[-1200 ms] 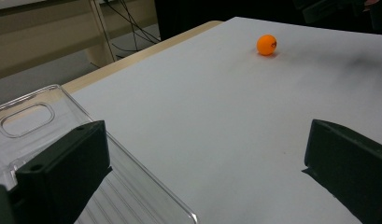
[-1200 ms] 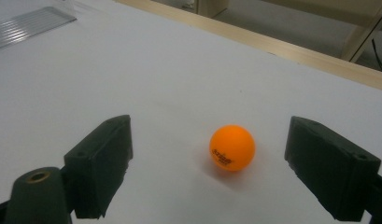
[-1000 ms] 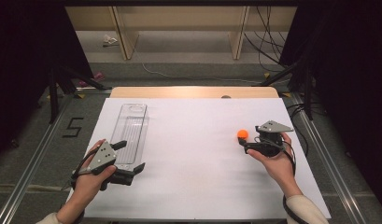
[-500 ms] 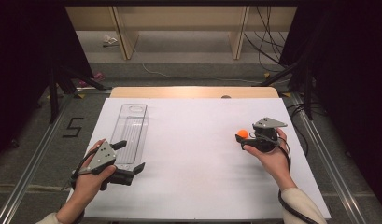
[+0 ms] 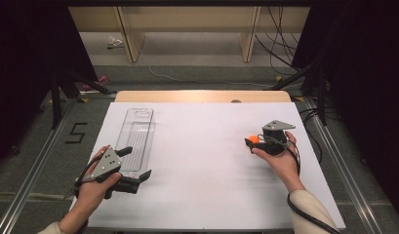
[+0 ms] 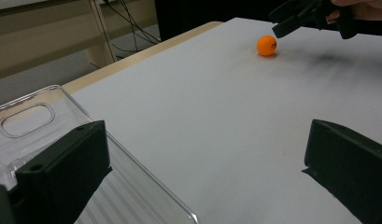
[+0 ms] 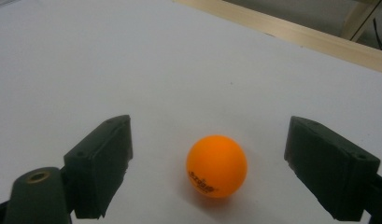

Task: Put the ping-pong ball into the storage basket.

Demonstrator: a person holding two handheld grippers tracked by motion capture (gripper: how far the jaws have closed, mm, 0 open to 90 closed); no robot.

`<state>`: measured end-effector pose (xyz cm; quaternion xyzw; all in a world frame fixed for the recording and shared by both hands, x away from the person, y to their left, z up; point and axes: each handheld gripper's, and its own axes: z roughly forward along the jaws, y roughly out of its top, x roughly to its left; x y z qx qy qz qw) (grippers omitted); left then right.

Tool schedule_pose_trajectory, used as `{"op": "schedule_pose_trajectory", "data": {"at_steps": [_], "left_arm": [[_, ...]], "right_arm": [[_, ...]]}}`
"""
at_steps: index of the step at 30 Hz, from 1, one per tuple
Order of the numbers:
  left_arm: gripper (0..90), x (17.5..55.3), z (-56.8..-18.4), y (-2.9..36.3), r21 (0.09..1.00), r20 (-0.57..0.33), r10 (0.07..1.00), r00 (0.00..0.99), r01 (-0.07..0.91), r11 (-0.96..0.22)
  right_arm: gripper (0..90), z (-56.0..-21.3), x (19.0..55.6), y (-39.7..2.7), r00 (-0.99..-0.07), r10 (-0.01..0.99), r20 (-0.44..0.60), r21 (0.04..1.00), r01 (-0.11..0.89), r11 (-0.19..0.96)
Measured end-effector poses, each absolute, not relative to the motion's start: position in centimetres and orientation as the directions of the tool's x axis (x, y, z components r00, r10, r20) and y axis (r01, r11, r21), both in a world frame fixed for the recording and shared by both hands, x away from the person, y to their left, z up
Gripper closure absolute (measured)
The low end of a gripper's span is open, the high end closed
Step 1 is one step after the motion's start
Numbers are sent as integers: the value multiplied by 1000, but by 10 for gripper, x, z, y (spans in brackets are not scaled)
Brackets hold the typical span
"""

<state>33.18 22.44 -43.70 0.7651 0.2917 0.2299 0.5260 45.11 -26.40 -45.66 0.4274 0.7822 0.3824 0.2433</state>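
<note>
Both jaws of the right gripper (image 7: 209,163) stand wide around the small round orange ball (image 7: 216,165), not touching it.

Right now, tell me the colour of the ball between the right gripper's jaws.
Orange, with small dark print on the ball; the right gripper view shows it best.

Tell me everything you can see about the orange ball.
The orange ball is small, round and smooth, like a table-tennis ball, with small dark print on its side. It sits on the white table cover, casting a small shadow. The right tool is open, its jaws to either side of the ball, not touching it.
</note>
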Motion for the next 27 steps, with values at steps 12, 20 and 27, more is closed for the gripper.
{"op": "schedule_pose_trajectory", "data": {"at_steps": [12, 20, 27], "left_arm": [[0, 332, -437, 225, 939, 45, 688, 724, 204, -276], [0, 332, -437, 225, 938, 44, 687, 725, 206, -278], [0, 332, -437, 225, 938, 44, 687, 725, 206, -278]], "right_arm": [[162, -466, 462, -264, -511, 859, -44, 787, 511, 345], [162, -473, 468, -263, -513, 858, -37, 767, 535, 353], [169, -477, 470, -261, -522, 852, -38, 749, 550, 370]]}}
